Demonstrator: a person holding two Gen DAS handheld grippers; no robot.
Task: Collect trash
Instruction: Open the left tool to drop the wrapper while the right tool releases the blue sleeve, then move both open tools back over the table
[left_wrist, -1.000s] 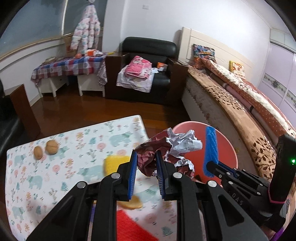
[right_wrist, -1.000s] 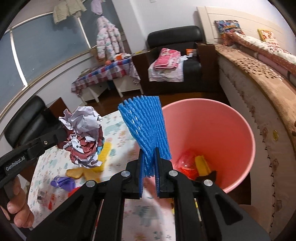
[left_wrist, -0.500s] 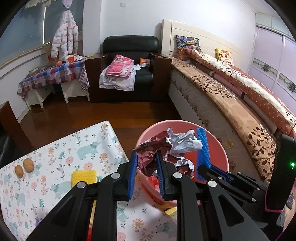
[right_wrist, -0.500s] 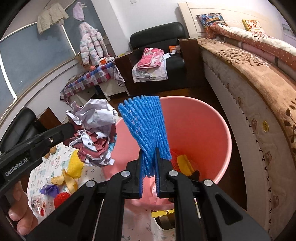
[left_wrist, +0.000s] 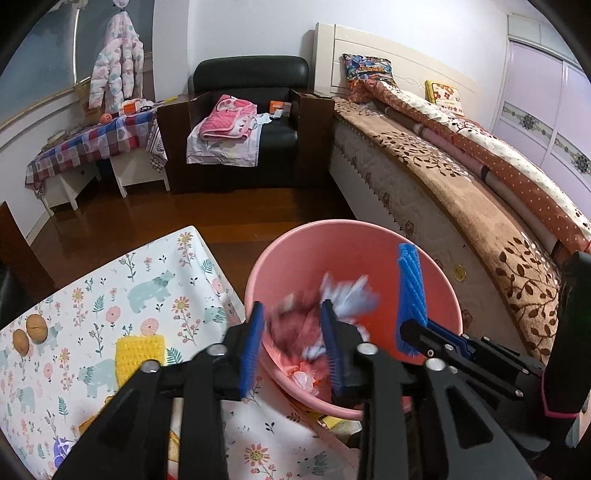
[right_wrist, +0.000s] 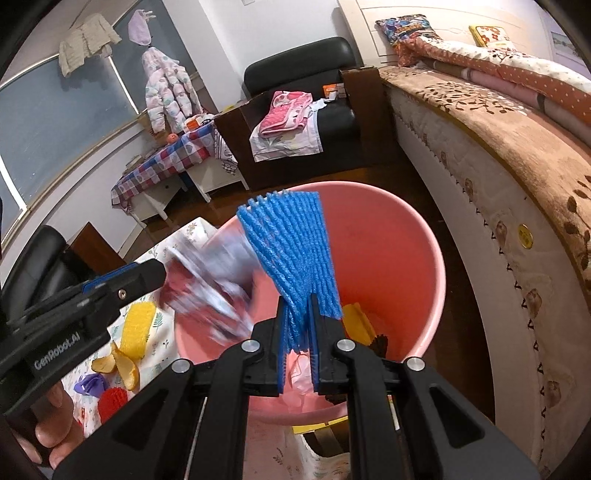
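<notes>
A pink bin (left_wrist: 332, 226) stands on the floor between the table and the bed. My left gripper (left_wrist: 291, 312) hovers over its near rim with its jaws opening. The crumpled red and white paper (left_wrist: 332, 301) is a blur between and beyond the pads, dropping loose into the bin. My right gripper (right_wrist: 298, 314) is shut on a blue foam net (right_wrist: 295, 251), which stands upright over the bin (right_wrist: 424, 240). The falling paper (right_wrist: 214, 291) shows blurred just left of the net, below the left gripper (right_wrist: 147, 273). Yellow and red scraps lie inside the bin.
The table's floral cloth (left_wrist: 110, 295) carries a yellow sponge (left_wrist: 140, 354), two walnuts (left_wrist: 35, 325), a banana peel (right_wrist: 118, 363), a purple scrap (right_wrist: 90, 384) and a red piece (right_wrist: 112, 400). A bed (left_wrist: 480, 206) runs along the right. A black armchair (left_wrist: 251, 92) stands behind.
Both grippers have moved from over the table to over the pink bin. The left jaws have spread and the crumpled paper has left them. The right still grips the net.
</notes>
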